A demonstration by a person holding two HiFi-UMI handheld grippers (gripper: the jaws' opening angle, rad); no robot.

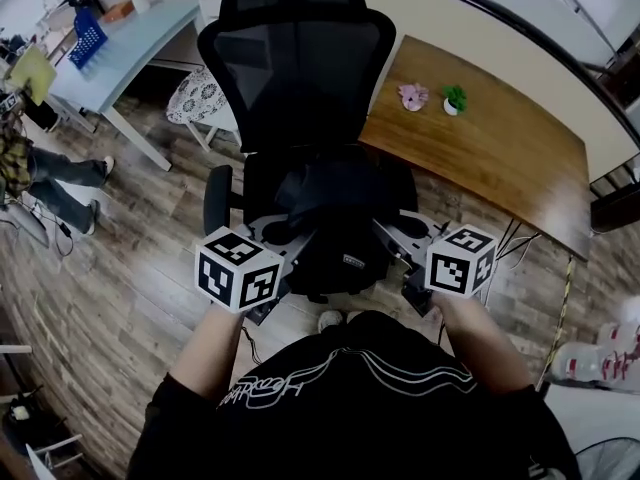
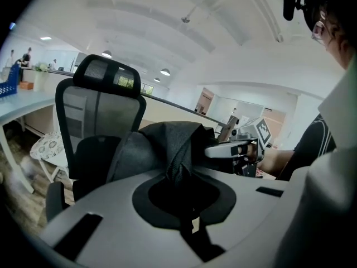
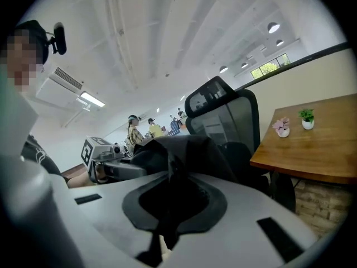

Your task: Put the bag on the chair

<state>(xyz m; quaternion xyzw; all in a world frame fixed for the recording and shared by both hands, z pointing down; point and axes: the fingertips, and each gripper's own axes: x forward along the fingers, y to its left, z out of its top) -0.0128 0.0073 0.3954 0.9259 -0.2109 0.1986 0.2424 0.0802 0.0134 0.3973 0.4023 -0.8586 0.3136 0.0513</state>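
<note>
– Black fabric is pinched in both sets of jaws: the left gripper [image 2: 179, 177] and the right gripper [image 3: 170, 180] are each clamped on a fold of the bag [image 1: 335, 230]. Where is it held?
– It is hung between the two, at the front edge of the seat of the chair [image 1: 300, 63]. Whether the seat is touched cannot be told.
– How is the step best done?
– The bag should be carried further over the seat, kept level, and lowered until its weight is taken. Only then should both jaws be parted together, so that nothing is tipped off the front or snagged on the armrest [image 1: 217, 200].
– Can any writing be read?
– A small pale label [image 1: 353, 260] is seen on the bag, too small to be read. White script on the shirt [image 1: 400, 418] cannot be made out either.
</note>
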